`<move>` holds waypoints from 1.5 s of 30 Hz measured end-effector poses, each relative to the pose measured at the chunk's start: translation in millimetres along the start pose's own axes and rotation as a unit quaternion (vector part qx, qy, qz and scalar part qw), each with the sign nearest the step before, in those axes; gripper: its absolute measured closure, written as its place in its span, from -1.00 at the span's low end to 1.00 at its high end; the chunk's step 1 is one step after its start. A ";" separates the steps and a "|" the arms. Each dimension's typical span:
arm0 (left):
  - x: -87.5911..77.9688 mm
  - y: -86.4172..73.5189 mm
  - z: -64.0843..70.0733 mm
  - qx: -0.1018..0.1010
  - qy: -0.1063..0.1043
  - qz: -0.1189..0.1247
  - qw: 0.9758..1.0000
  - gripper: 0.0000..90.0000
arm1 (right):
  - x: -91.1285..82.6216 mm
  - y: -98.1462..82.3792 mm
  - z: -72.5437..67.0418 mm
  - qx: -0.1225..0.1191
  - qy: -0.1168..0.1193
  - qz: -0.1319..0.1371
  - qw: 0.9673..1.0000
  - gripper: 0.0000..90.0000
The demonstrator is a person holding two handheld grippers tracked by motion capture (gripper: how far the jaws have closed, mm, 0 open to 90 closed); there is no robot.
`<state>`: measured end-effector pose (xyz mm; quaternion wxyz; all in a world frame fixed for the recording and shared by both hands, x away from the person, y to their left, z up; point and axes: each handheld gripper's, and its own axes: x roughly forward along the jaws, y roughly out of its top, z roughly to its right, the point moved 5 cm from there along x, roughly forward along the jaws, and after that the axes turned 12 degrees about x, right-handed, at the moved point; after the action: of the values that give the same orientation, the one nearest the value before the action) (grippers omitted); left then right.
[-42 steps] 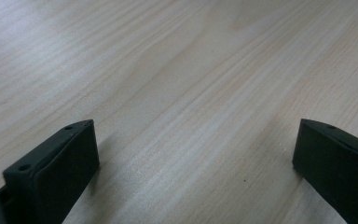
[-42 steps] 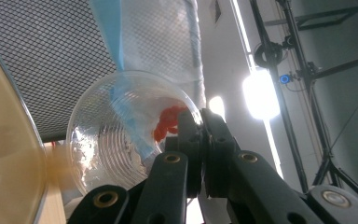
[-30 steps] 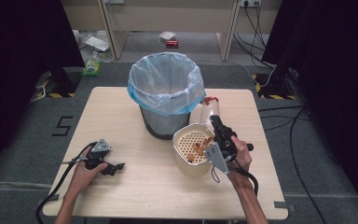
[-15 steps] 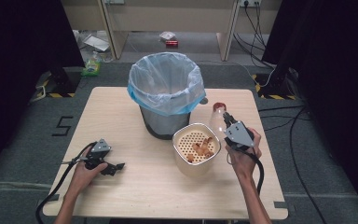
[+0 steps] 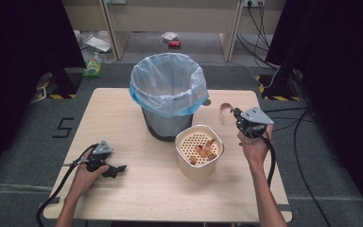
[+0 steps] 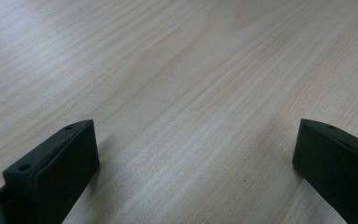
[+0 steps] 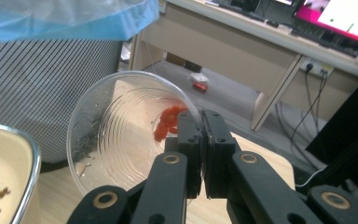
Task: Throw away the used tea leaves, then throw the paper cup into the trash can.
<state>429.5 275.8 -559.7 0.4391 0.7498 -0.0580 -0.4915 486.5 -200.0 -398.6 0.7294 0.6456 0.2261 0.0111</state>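
From the high view we've got the right gripper held up off the table at the right, just beside the bin with the blue liner; its jaws are pinched together on the rim of a clear plastic cup, which hangs in the air between the bin and the gripper, open end facing the camera; a bit of red stuff sits inside the cup. Below it on the table stands a cream strainer tub with some orange-brown food scraps on its perforated insert; the tub sits right up against the bin. Over at the left the left gripper rests on the tabletop in the person's hand, well apart from everything else.

Left gripper view: we just see bare wood grain between the two black jaws, which stand wide apart with nothing between them.

Right gripper view: the jaws are clamped tight on the cup's thin wall; red bits cling inside near the pinch; the bin's ribbed side is behind, and the tub's rim shows at lower left.
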 end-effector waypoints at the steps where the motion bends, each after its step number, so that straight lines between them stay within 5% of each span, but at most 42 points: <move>1: 0.0 0.0 0.0 0.000 0.000 0.000 1.000 -1.00 | 0.8 2.3 2.0 0.008 0.003 -0.001 1.000 0.95; 13: 0.0 0.0 0.0 0.000 0.000 0.000 1.000 -1.00 | 0.1 39.6 14.2 0.023 0.005 0.000 1.000 0.95; 21: 0.0 0.0 0.0 0.000 0.000 0.000 1.000 -1.00 | -6.8 90.9 11.4 0.021 0.012 0.025 0.999 0.94; 27: 0.1 0.0 0.0 0.000 0.000 0.001 1.000 -1.00 | -13.1 139.2 -9.4 0.006 0.031 0.047 0.998 0.94; 31: 0.0 0.0 0.0 0.000 0.000 0.000 1.000 -1.00 | -3.4 166.7 -37.1 -0.001 0.058 0.048 0.997 0.94; 38: 0.0 -0.1 0.0 0.000 0.000 0.000 1.000 -1.00 | 26.5 179.0 -79.9 -0.012 0.102 0.023 0.994 0.94; 45: 0.0 0.0 0.0 0.000 0.000 0.000 1.000 -1.00 | 58.9 175.3 -109.3 -0.024 0.114 -0.011 0.993 0.91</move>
<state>429.4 275.8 -559.8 0.4393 0.7498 -0.0581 -0.4913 550.1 -50.3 -258.3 0.7141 0.6199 0.3146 0.0824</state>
